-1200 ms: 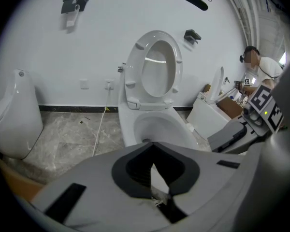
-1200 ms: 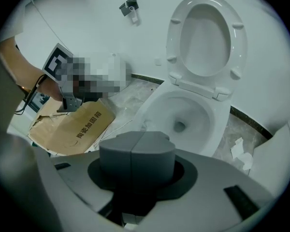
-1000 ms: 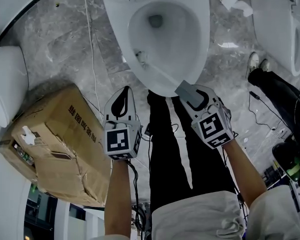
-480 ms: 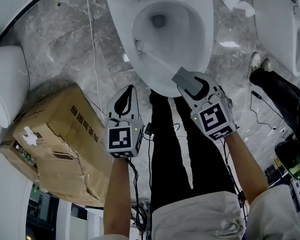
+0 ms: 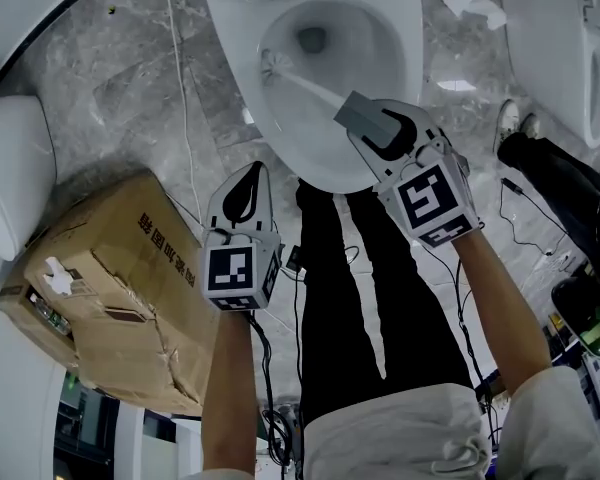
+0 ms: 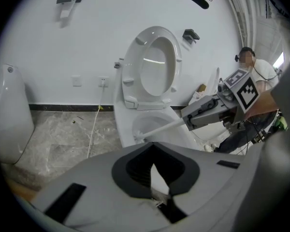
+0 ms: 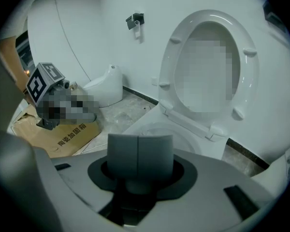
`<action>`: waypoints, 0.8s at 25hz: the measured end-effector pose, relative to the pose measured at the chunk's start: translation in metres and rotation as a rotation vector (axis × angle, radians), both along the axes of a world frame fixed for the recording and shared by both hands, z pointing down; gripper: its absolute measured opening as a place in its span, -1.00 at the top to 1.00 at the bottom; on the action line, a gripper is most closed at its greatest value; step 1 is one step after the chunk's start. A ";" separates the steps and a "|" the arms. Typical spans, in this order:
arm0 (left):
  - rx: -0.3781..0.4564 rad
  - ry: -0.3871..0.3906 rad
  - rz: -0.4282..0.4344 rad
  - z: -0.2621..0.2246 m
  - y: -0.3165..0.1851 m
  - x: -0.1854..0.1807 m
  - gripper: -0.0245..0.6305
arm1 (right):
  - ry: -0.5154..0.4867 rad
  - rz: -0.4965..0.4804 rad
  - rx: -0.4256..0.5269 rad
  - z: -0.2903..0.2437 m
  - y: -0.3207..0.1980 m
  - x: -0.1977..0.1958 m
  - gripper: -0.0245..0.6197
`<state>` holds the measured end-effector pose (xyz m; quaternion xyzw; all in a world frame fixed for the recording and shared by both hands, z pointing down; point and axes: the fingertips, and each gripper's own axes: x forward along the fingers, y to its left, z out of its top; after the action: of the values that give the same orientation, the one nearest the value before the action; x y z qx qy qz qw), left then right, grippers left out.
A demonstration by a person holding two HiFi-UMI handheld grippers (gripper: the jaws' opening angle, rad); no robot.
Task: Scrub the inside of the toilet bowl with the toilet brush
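Note:
The white toilet bowl [image 5: 412, 63] stands open at the top of the head view, its seat and lid [image 6: 154, 66] raised against the wall. My right gripper [image 5: 365, 120] hangs over the bowl's near rim, shut on the white handle of the toilet brush [image 5: 310, 86]. The brush head [image 5: 271, 63] rests against the inner left wall of the bowl. The handle [image 6: 162, 128] runs from the right gripper [image 6: 203, 114] down into the bowl. In the right gripper view the pads [image 7: 140, 154] hide the handle. My left gripper [image 5: 252, 180] hovers over the floor left of the bowl, shut and empty.
A torn cardboard box [image 5: 110, 288] lies at the left, with a white fixture [image 5: 15, 168] behind it. A thin cable [image 5: 185, 98] runs across the marble floor. A second white toilet [image 5: 560, 48] and another person [image 6: 253, 71] are at the right. Crumpled paper [image 5: 470, 3] lies beside the bowl.
My right gripper has moved farther over the bowl, and the brush head has slid up the inner left wall toward the back. The left gripper has stayed almost where it was.

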<state>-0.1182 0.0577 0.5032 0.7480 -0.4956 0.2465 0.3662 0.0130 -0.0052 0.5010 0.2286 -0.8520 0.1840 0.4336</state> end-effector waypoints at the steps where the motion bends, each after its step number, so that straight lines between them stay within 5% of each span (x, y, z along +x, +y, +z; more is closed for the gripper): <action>1: 0.002 -0.001 -0.005 0.000 -0.002 -0.001 0.86 | -0.003 0.011 0.006 0.000 -0.006 0.000 0.39; 20: -0.054 0.079 0.007 -0.003 0.009 0.020 0.86 | 0.007 0.272 0.107 0.003 -0.079 0.045 0.38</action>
<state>-0.0980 0.0663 0.5007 0.7486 -0.4715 0.2314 0.4048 0.0585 -0.0847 0.5039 0.3655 -0.8203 0.1945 0.3946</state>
